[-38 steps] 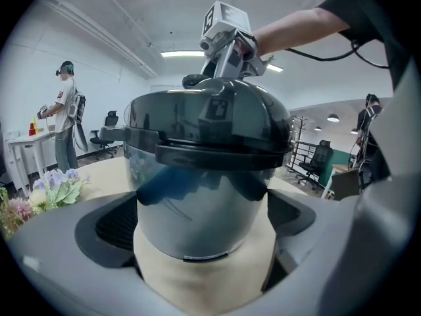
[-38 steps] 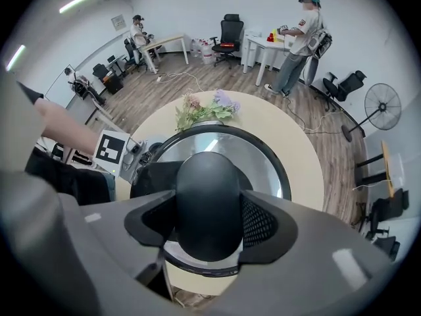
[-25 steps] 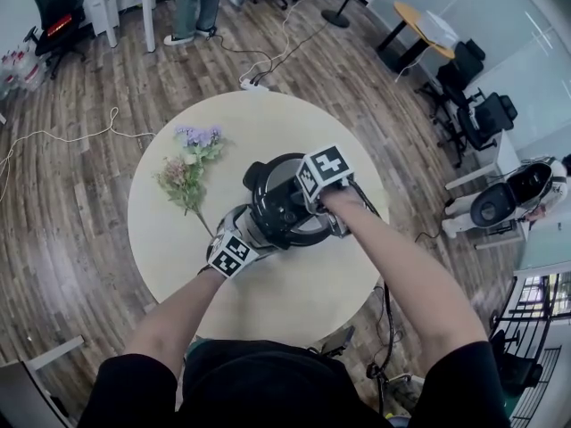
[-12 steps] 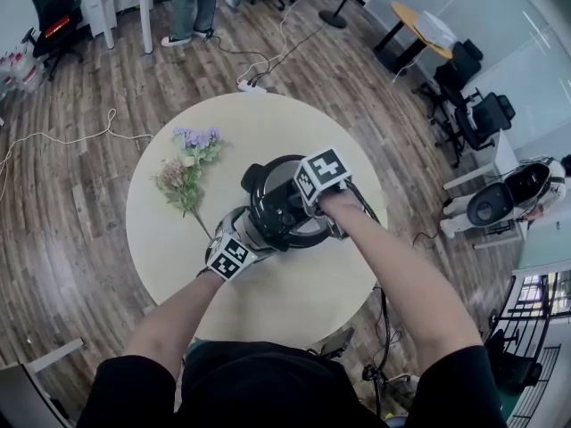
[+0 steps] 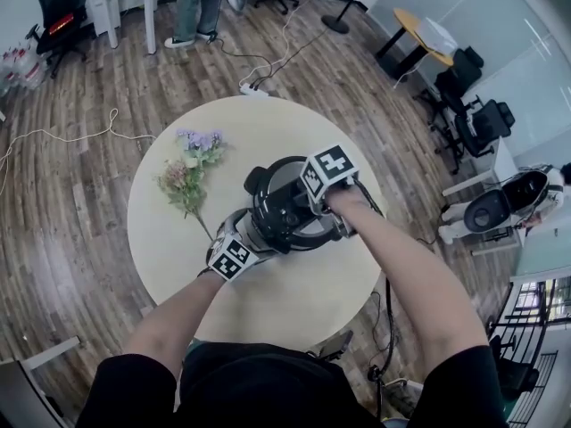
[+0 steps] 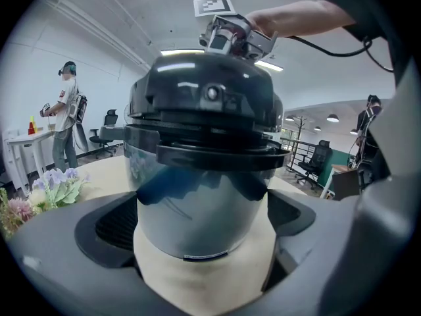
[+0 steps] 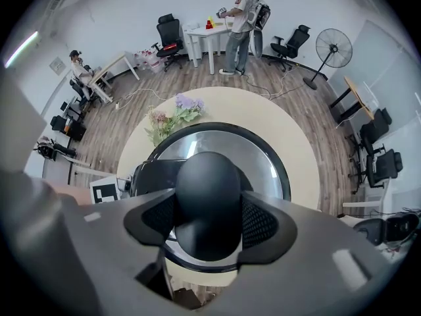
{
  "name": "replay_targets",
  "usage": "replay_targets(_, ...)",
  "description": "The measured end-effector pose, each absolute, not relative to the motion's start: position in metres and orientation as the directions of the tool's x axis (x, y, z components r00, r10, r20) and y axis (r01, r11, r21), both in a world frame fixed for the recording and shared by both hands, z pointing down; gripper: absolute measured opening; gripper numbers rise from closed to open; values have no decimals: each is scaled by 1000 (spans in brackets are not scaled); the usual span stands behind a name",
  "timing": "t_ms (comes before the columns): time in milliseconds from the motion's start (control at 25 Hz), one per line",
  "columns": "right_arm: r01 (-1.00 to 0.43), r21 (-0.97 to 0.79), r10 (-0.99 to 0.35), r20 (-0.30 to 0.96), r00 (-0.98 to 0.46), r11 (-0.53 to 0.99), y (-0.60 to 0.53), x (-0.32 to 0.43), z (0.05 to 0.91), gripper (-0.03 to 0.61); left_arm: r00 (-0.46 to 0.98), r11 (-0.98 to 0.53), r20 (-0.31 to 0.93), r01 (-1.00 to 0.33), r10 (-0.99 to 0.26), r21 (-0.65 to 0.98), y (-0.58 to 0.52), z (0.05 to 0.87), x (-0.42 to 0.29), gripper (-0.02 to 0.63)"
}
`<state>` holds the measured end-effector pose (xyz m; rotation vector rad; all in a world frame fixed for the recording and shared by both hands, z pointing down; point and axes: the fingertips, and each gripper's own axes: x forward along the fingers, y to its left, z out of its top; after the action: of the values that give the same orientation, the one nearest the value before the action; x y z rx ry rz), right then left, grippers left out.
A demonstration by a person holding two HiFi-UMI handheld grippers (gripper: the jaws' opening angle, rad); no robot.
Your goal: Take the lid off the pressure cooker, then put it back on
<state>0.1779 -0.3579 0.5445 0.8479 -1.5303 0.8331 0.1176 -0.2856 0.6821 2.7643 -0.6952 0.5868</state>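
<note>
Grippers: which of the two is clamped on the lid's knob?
The right gripper, pointing down onto the black knob; the left gripper grips the cooker's steel body.

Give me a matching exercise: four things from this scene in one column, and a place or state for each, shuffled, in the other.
1. left gripper
2. right gripper
3. flowers
4. pot

a. lying on the table
b. shiny steel
c. clamped on the lid knob from above
d. gripping the pot's sides

Pairs: 1-d, 2-c, 3-a, 4-b
</note>
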Motion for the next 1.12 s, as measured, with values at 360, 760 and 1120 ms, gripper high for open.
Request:
replay_targets(360,-876,-98,-103,981,-165,472,-364,189,482,285,803,-859,441,-496,-400,125,-285,685,115,591)
replay_targets(760,-952,-67,-181,975,-125,298,-353,311,435,285,802,-860,440,-497,-403,118,-286,674,115,591)
replay_targets(1120,-996,16,-130,992,4,90,-278,444,470,285,798,-859,446,-498,-404,113,-286,675,114,591)
